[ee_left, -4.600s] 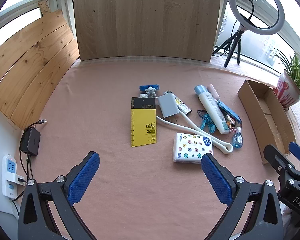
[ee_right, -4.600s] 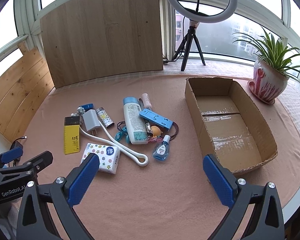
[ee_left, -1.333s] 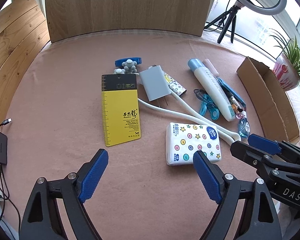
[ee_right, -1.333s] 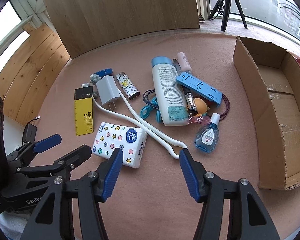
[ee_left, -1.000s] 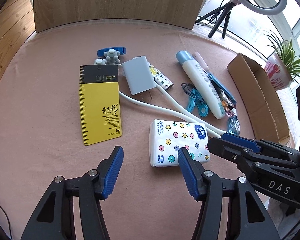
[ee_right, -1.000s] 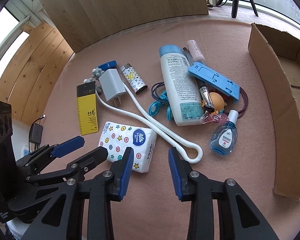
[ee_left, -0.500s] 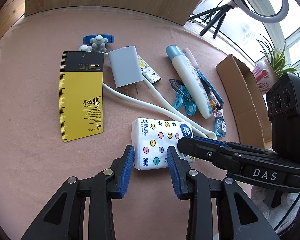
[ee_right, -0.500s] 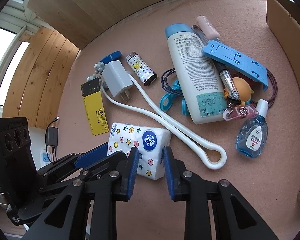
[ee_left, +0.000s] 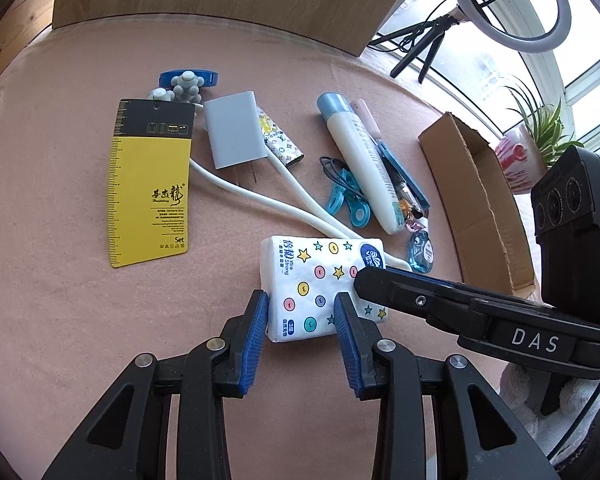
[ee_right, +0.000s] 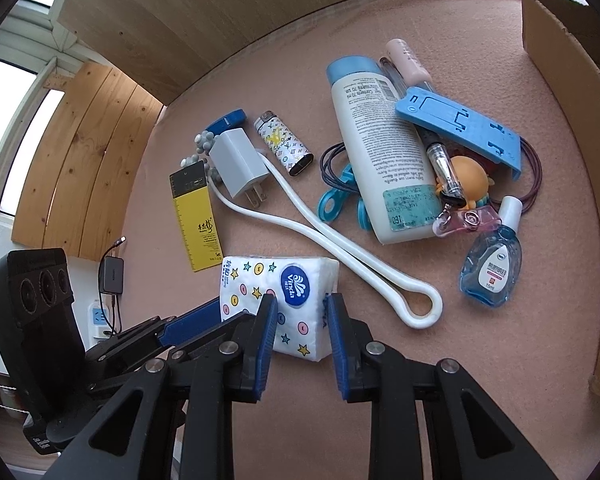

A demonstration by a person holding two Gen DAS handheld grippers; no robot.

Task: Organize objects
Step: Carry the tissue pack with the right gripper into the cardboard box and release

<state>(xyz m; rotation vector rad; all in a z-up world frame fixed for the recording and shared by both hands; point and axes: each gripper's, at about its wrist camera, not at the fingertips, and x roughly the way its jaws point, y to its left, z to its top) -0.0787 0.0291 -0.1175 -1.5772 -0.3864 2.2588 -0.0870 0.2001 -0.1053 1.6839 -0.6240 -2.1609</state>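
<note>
A white tissue pack [ee_left: 320, 264] printed with stars and dots lies on the pink table cover [ee_left: 60, 280] near the front. My left gripper [ee_left: 300, 308] is shut on its left end, one blue pad at the pack's edge and the other on its top. In the right wrist view the same tissue pack [ee_right: 292, 280] sits between the pads of my right gripper [ee_right: 298, 308], which pinches its right end. Each gripper shows in the other's view: the right gripper [ee_left: 364, 276] over the pack's far corner, the left gripper [ee_right: 188, 322] at its left side.
Behind the pack lie a yellow ruler card [ee_left: 148, 184], a grey charger [ee_left: 232, 136] with a white cable, a lighter [ee_right: 286, 148], a lotion bottle [ee_right: 376, 152], a blue phone stand [ee_right: 460, 128] and an eye-drop bottle [ee_right: 492, 272]. An open cardboard box [ee_left: 480, 208] stands at the right.
Both grippers have dropped toward the tissue pack and tilted down. Their jaws went from wide apart to narrow, closing onto the pack's two ends. The pack's right end looks slightly squeezed.
</note>
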